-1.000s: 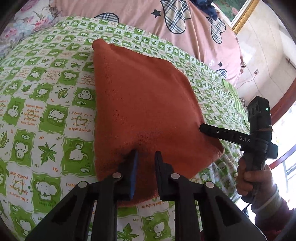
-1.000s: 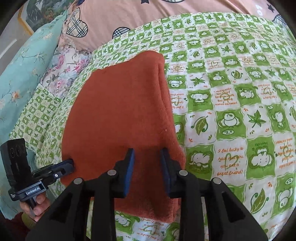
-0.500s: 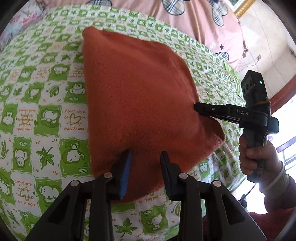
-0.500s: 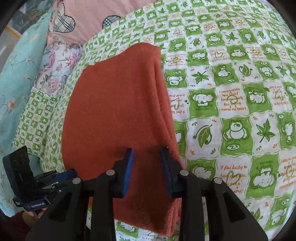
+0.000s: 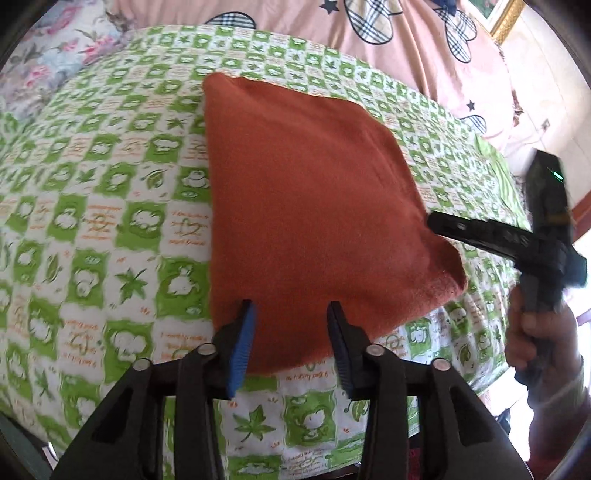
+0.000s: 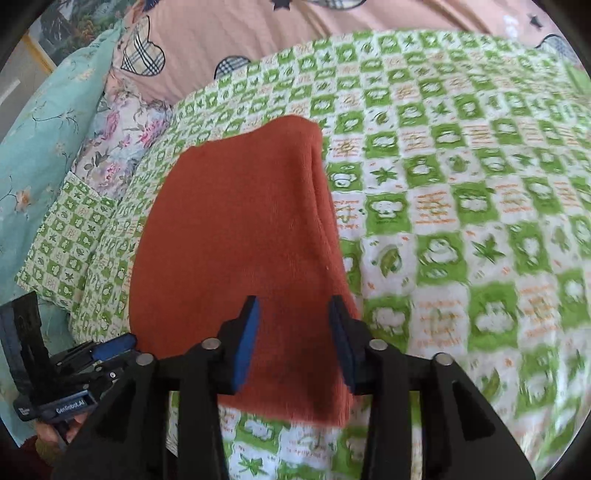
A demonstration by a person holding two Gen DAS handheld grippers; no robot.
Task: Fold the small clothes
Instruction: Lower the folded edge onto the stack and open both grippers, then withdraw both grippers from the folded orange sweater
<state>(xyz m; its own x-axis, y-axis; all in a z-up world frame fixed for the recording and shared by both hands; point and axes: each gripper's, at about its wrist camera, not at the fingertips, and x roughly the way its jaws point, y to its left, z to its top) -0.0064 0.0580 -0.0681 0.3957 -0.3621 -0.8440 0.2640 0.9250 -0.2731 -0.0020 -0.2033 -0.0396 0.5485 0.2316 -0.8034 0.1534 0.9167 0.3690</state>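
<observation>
A folded rust-orange cloth [image 5: 306, 206] is spread flat on a green-and-white patterned bedspread [image 5: 92, 221], with a pink heart-print quilt [image 5: 388, 33] heaped at the far side. The left gripper [image 5: 290, 332] is held over the cloth's near edge, its blue-padded jaws parted wide and nothing caught between them. The right gripper [image 6: 293, 325] is likewise seen spread open above the cloth's near right part, gripping nothing. In the left wrist view, the right gripper's tip is placed at the cloth's right edge.
</observation>
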